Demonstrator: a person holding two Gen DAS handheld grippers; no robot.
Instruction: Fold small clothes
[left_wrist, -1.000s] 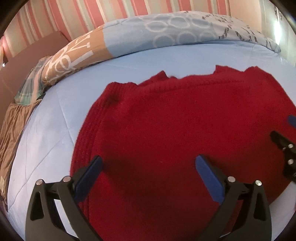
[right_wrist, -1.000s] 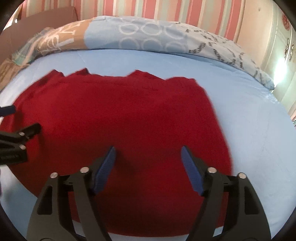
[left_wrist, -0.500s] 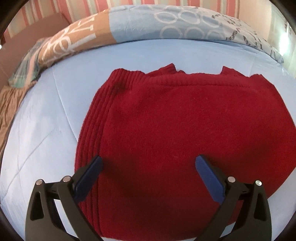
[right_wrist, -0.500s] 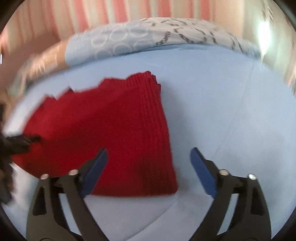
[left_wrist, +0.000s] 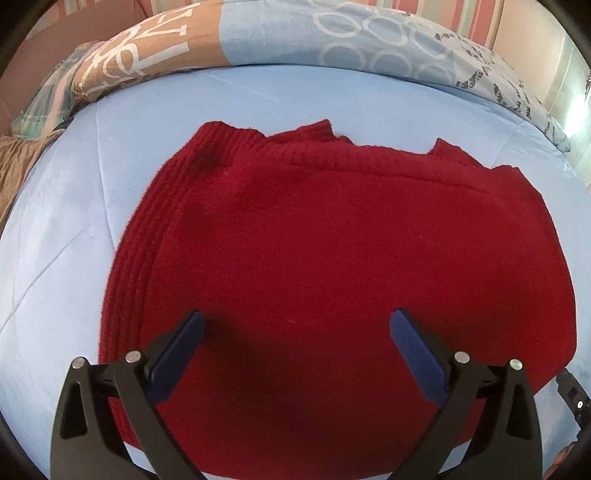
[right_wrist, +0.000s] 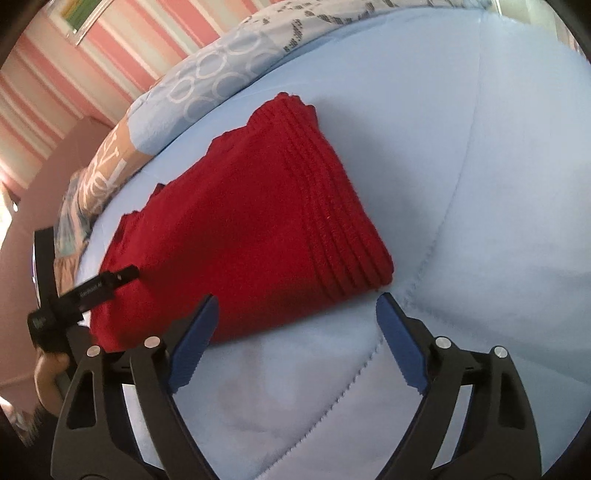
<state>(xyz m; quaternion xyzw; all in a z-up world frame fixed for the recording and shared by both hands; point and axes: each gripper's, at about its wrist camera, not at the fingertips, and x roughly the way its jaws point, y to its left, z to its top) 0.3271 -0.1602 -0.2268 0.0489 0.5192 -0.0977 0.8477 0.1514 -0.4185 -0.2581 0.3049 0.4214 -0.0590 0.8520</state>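
A red knitted sweater (left_wrist: 351, 258) lies folded flat on the light blue bed cover (left_wrist: 66, 229), its ribbed band along the left side. My left gripper (left_wrist: 297, 317) hovers open over the sweater's near half, holding nothing. In the right wrist view the ribbed band (right_wrist: 332, 221) faces me. My right gripper (right_wrist: 297, 300) sits at the sweater's near corner (right_wrist: 380, 273), mostly over bare cover. Its jaws are closing, wide apart, with the sweater's near edge just ahead of them and no pad pressing on it. One black finger (right_wrist: 107, 282) of the left gripper rests over the sweater's far side.
A patterned duvet (left_wrist: 332, 44) is bunched along the far side of the bed, under a pink striped wall (right_wrist: 92, 66). Brown and checked cloth (left_wrist: 22, 147) lies at the far left. A hand (right_wrist: 48, 369) holds the left gripper. Quilted seams (right_wrist: 424, 258) cross the cover.
My right gripper slid off the sweater's middle to its ribbed corner, rolling as it went, and opened wider. The left gripper tilted a little, and the whole sweater now shows beneath it.
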